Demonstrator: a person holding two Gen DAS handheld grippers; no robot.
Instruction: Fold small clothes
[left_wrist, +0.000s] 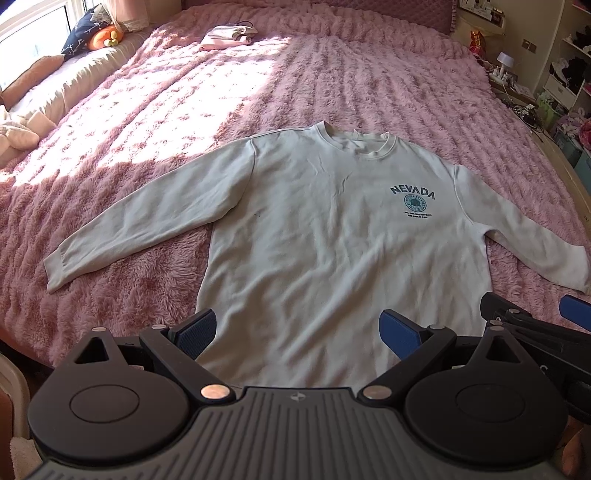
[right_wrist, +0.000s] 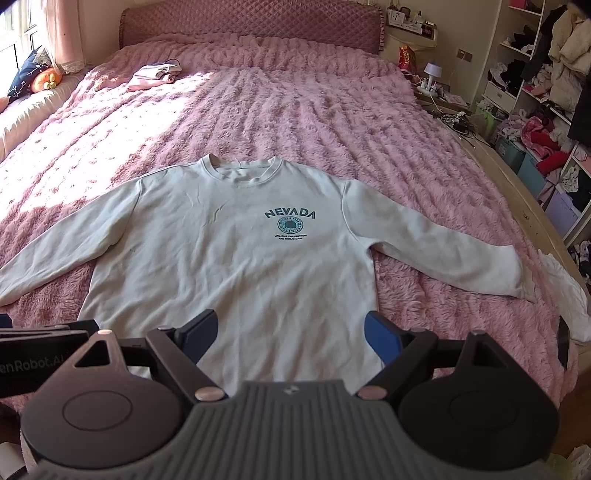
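A pale grey sweatshirt (left_wrist: 314, 229) with a teal NEVADA print lies flat, face up, on the pink fuzzy bedspread (left_wrist: 332, 81), sleeves spread out to both sides. It also shows in the right wrist view (right_wrist: 229, 258). My left gripper (left_wrist: 299, 332) is open and empty, hovering above the hem on the left part of the body. My right gripper (right_wrist: 290, 336) is open and empty above the hem on the right part. The right gripper's fingers show at the right edge of the left wrist view (left_wrist: 517, 317).
A folded pink-and-white garment (right_wrist: 155, 75) lies far back on the bed. Cushions and a plush toy (left_wrist: 99, 35) sit by the window at left. A white cloth (right_wrist: 561, 291) hangs at the bed's right edge. Cluttered shelves (right_wrist: 546, 92) and a nightstand stand at right.
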